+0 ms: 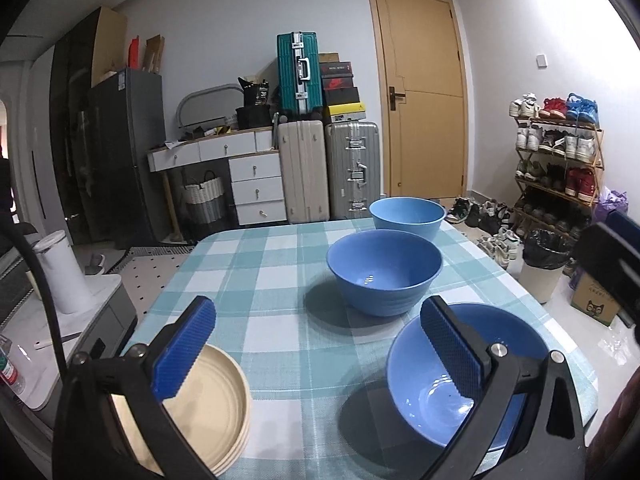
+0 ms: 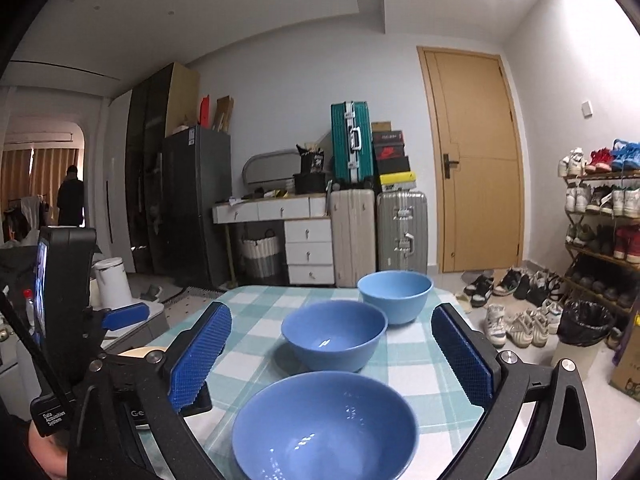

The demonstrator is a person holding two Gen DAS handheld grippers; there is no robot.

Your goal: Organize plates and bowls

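Three blue bowls stand in a row on the checked tablecloth (image 1: 260, 280): a near one (image 1: 432, 400), a middle one (image 1: 384, 272) and a paler far one (image 1: 406, 212). A stack of cream plates (image 1: 212, 408) sits at the near left corner. My left gripper (image 1: 320, 344) is open and empty; its left finger hangs over the plates, its right finger over the near bowl. In the right wrist view the right gripper (image 2: 332, 354) is wide open and empty above the near bowl (image 2: 324, 424), with the middle bowl (image 2: 334, 334) and far bowl (image 2: 394, 296) beyond.
A bin with a black bag (image 1: 544, 264), a cardboard box (image 1: 596, 304) and a shoe rack (image 1: 560, 160) stand right of the table. A white kettle (image 1: 64, 276) sits on a side counter at left. Suitcases (image 1: 328, 172) and drawers line the far wall.
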